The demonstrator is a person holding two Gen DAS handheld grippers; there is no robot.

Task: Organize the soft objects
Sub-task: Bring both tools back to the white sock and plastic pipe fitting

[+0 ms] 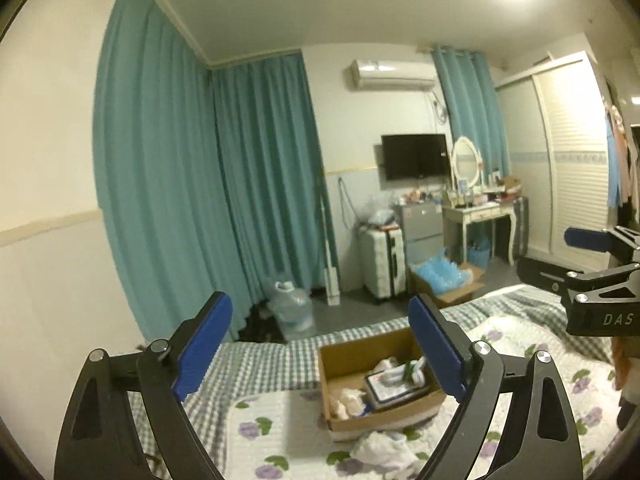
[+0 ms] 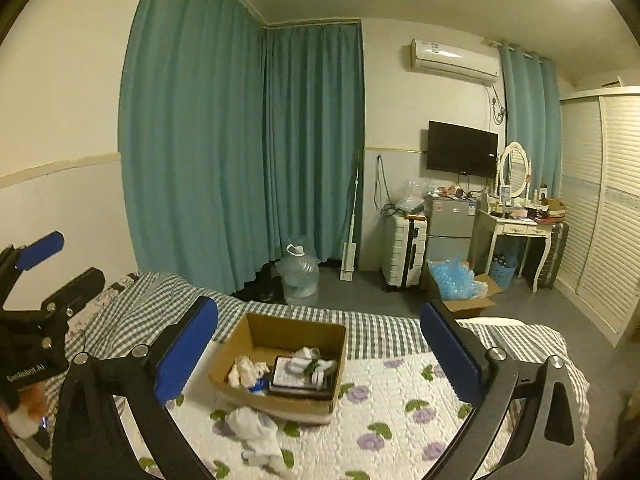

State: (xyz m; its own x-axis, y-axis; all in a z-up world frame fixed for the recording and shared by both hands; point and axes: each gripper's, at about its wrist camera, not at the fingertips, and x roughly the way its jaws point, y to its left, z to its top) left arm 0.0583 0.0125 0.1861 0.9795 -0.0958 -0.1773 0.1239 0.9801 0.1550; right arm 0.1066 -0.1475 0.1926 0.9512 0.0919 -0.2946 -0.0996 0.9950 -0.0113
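A: Hovering wide and empty, left hand-held gripper [image 1: 320, 348] and right hand-held gripper [image 2: 320, 352] frame what?

B: Open brown cardboard box [image 2: 256, 330], lower centre, collecting soft items; crumpled white cloth [image 2: 256, 430] lies outside, just before it.

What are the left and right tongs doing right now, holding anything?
Left tongs: open, nothing between the pads, raised above the cardboard box.
Right tongs: open, holding nothing.
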